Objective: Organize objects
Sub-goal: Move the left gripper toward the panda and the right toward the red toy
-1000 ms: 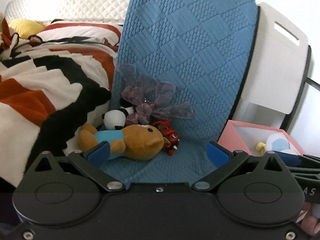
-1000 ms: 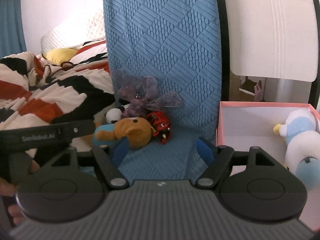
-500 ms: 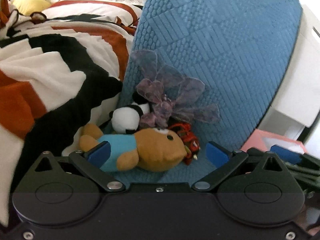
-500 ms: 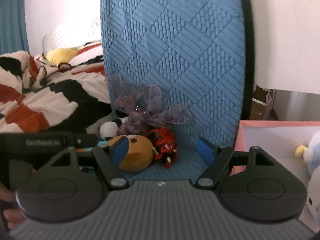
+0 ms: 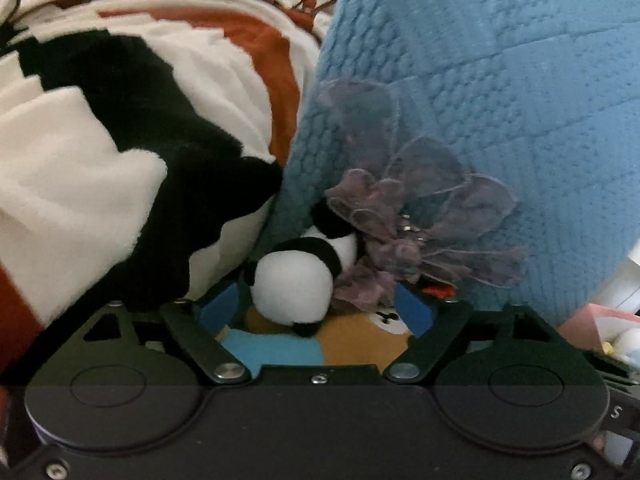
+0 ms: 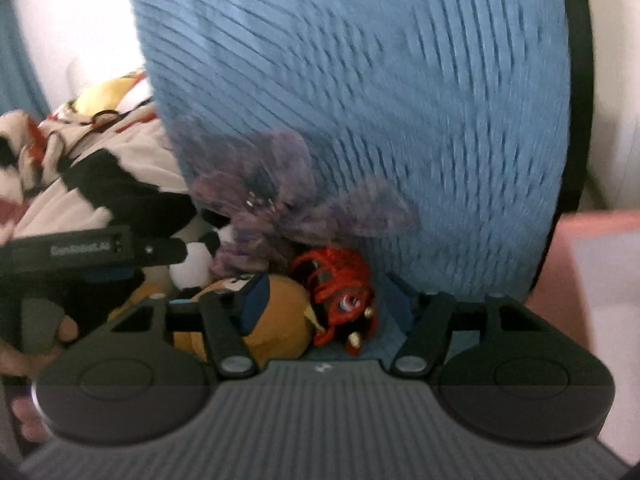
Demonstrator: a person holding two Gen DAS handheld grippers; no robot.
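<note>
The brown plush bear in a light-blue shirt (image 5: 320,344) lies lengthwise, head pointing right toward the blue quilted cushion (image 5: 500,100). The left gripper (image 5: 316,312) and right gripper (image 6: 326,304) both have fingers spread wide, holding nothing.

Three plush toys (image 5: 294,286), one bow (image 5: 404,216)

A tall blue quilted cushion (image 5: 500,92) stands upright, filling much of both views. Left of it lies a blanket (image 5: 120,120) (white, black and rust-orange), pressed against its edge. Beyond the blanket, further left, sits what may be a yellow pillow (image 6: 106,94).
</note>
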